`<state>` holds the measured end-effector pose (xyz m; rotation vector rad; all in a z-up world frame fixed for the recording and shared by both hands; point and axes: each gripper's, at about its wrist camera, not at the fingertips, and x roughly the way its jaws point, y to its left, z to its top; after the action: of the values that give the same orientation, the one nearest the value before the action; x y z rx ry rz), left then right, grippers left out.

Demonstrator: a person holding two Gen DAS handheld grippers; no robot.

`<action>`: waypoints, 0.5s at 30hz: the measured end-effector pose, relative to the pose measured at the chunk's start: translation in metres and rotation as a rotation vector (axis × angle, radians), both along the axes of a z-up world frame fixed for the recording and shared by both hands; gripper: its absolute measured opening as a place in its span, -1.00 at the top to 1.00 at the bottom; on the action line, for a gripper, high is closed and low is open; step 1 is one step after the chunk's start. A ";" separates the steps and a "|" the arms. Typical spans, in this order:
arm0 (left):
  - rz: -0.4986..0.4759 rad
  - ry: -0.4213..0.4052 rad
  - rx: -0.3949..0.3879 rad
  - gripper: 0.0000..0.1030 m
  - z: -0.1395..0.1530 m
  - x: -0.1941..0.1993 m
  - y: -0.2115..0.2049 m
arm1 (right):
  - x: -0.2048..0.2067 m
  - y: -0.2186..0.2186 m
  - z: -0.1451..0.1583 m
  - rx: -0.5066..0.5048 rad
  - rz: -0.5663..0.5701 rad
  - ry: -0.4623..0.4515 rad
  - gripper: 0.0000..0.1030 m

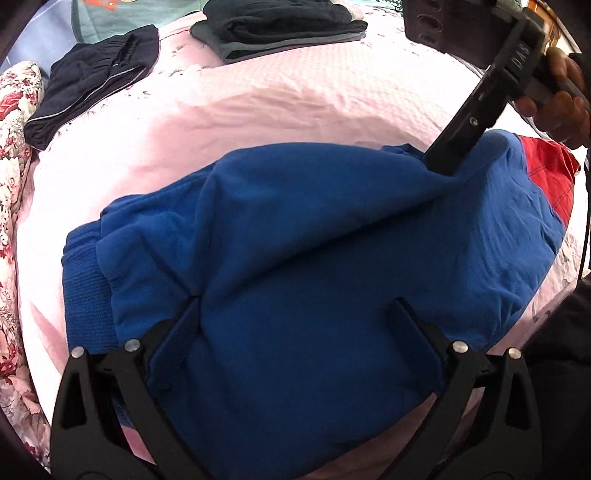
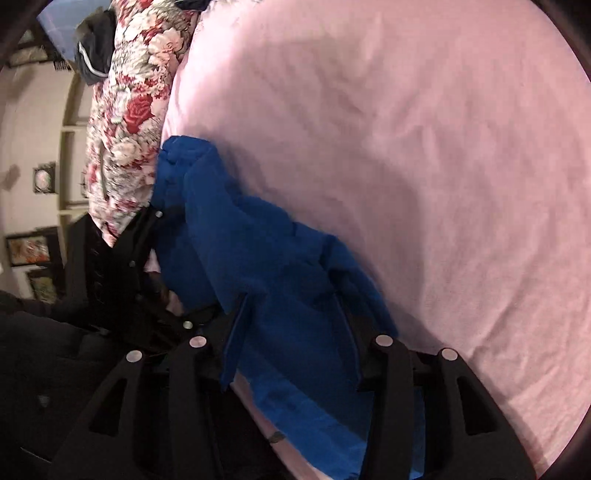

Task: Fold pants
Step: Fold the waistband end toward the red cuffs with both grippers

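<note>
1. We hold the left tongs [image 1: 295,317] wide over the blue pants [image 1: 314,240], fingers resting on the cloth, nothing pinched.
2. Our right tongs [image 2: 291,306] stand partly parted with blue cloth between the fingers; we cannot tell whether they pinch it.
3. The pants lie bunched on the pink bedsheet [image 1: 258,103], soft, light and floppy; we judge the ribbed cuff [image 1: 85,273] and outer edges the best holds.
4. Only the left view shows the red cloth [image 1: 550,173] beside the pants and the dark folded clothes [image 1: 280,26] beyond them; only the right view shows the flowered quilt [image 2: 133,110] touching them.
</note>
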<state>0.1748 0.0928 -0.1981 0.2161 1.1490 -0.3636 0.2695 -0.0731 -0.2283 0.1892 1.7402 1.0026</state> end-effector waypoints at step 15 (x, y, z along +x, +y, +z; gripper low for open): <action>0.018 0.017 0.019 -0.96 -0.003 0.003 0.000 | -0.002 -0.001 -0.021 0.240 -0.092 0.209 -0.28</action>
<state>0.1779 0.0925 -0.2008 0.2197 1.1711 -0.3388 0.2677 -0.0736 -0.2493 0.5394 1.7767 1.1556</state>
